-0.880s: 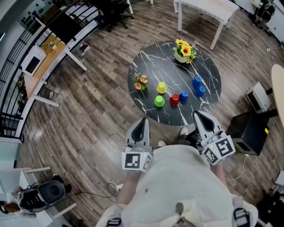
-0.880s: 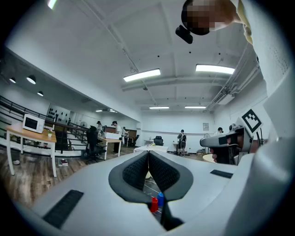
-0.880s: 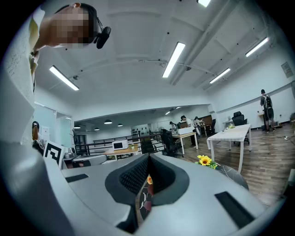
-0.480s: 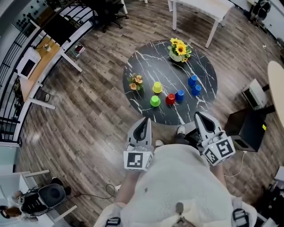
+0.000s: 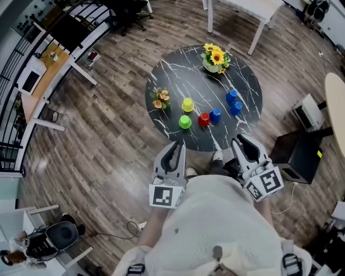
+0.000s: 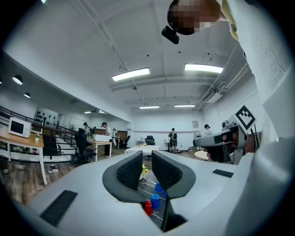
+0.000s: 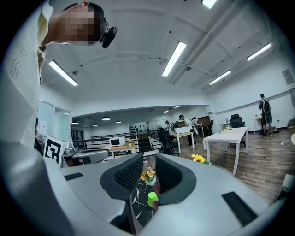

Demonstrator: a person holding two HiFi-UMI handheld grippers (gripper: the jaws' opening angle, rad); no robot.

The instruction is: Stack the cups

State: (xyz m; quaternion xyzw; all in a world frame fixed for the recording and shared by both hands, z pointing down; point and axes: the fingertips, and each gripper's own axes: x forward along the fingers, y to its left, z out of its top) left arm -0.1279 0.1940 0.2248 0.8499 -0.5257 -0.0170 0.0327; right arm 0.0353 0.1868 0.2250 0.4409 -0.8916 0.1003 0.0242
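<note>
Several upturned cups stand on the round black marble table (image 5: 178,70): a yellow cup (image 5: 187,104), a green cup (image 5: 185,122), a red cup (image 5: 204,119) and three blue cups (image 5: 215,115), (image 5: 232,96), (image 5: 236,108). Both grippers are held level at the person's waist, short of the table's near edge. The left gripper (image 5: 174,151) (image 6: 146,159) has its jaws almost together with nothing between them; past them I see the red cup (image 6: 148,207) and blue cups (image 6: 155,201). The right gripper (image 5: 243,144) (image 7: 149,161) stands a little apart and empty, with the green cup (image 7: 152,198) beyond it.
A sunflower pot (image 5: 214,58) and a small flower pot (image 5: 160,98) also stand on the table. A white table (image 5: 242,8) is behind, a wooden desk (image 5: 38,75) at left, a black box (image 5: 302,156) at right. People stand far off in the room.
The table and cups have drifted slightly up and left in the head view as the camera shifted. Both grippers stay at the waist; no cup has moved on the table.
</note>
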